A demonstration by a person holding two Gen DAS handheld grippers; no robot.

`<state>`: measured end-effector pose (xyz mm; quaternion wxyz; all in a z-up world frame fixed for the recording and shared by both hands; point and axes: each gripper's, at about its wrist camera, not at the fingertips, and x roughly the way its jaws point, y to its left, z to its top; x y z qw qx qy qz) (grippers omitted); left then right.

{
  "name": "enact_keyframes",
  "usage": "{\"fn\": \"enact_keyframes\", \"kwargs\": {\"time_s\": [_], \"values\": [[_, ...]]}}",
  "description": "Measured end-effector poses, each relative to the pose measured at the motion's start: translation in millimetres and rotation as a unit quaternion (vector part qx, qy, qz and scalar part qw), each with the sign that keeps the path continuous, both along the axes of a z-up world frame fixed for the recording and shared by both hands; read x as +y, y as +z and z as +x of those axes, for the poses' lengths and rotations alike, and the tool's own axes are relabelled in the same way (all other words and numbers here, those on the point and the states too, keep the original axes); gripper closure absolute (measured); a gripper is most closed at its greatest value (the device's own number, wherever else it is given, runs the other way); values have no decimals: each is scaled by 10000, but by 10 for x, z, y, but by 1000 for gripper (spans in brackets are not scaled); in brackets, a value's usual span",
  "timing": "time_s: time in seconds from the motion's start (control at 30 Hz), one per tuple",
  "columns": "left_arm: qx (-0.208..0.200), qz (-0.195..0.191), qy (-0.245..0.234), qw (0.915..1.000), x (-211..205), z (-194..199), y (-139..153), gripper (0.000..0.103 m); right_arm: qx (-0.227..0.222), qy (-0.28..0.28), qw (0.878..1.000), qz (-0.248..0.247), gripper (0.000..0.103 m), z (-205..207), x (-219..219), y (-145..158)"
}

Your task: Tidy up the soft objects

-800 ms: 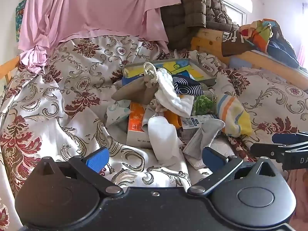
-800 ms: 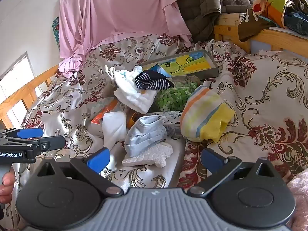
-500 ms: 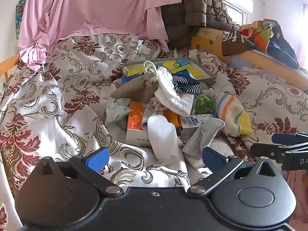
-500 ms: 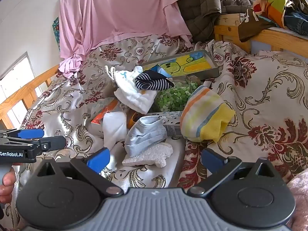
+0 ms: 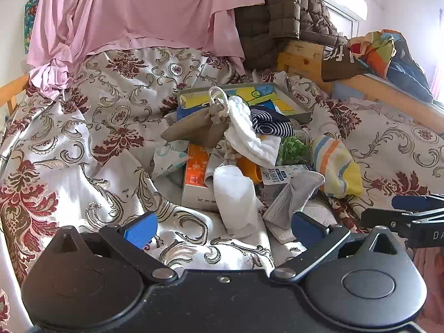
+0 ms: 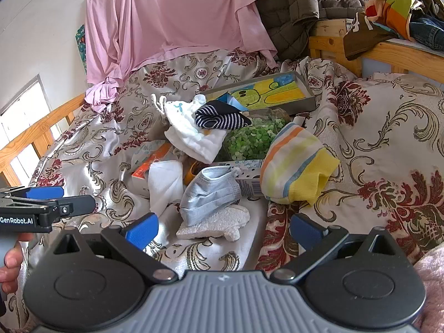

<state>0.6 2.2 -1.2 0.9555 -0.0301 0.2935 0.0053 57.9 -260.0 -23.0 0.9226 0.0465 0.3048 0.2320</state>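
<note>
While both grippers, left gripper [image 5: 222,227] and right gripper [image 6: 222,229], stand fully open and empty, centre the grey cloth [image 6: 206,194] ahead between the right jaws before closing.

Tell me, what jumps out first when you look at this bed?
A jumbled pile of small things sits mid-bed on the flowery bedspread, with a bright striped yellow sock at its right edge. Behind it, a big pink sheet hangs down.
</note>
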Motion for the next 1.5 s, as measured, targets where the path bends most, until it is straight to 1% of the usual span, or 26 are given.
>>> {"fn": "enact_keyframes", "kwargs": {"time_s": [0.13, 0.33, 0.5, 0.67, 1.5], "values": [[-4, 31, -14, 10000, 0, -2, -1, 1, 5, 6, 10000, 2, 0, 2, 1, -2], [26, -47, 4, 10000, 18, -3, 1, 1, 7, 5, 10000, -3, 0, 3, 5, -3], [17, 11, -67, 10000, 2, -7, 2, 1, 11, 3, 10000, -4, 0, 6, 7, -5], [48, -35, -36, 10000, 0, 0, 4, 1, 10, -6, 10000, 2, 0, -2, 8, 25], [48, 50, -97, 9999, -7, 6, -12, 1, 30, -7, 10000, -5, 0, 8, 12, -10]]}}
